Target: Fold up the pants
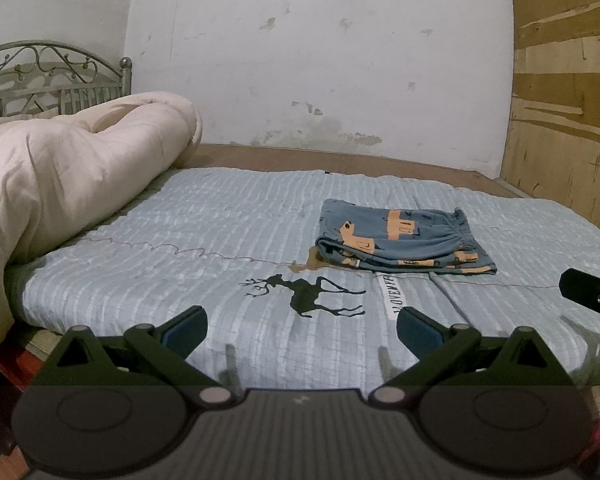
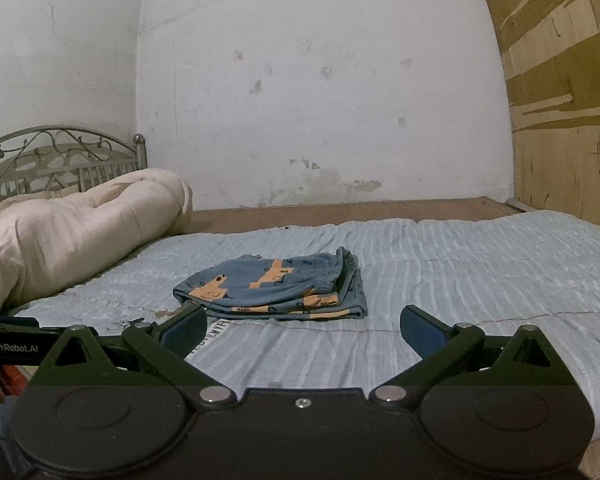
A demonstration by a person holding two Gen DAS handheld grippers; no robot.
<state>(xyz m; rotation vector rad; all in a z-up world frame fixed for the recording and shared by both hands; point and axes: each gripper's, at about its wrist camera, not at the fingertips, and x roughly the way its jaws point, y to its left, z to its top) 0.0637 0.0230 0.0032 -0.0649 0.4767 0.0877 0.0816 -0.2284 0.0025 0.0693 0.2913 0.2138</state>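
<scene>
The blue pants with orange patches [image 1: 404,240] [image 2: 276,288] lie folded into a compact stack on the light blue bedspread [image 1: 180,240] [image 2: 480,264]. My left gripper [image 1: 302,330] is open over the near part of the bed, well short of the pants, which sit ahead and to its right. My right gripper [image 2: 304,330] is also open and empty, with the folded pants just beyond its fingers, slightly left of centre. In the left wrist view the right gripper's body [image 1: 592,294] pokes in at the right edge.
A rolled cream duvet [image 1: 60,184] [image 2: 68,232] fills the bed's left side in front of a metal headboard [image 1: 52,76] [image 2: 56,160]. A white wall stands behind the bed and a plywood panel [image 1: 568,120] [image 2: 568,120] on the right. A black deer print [image 1: 304,292] marks the bedspread.
</scene>
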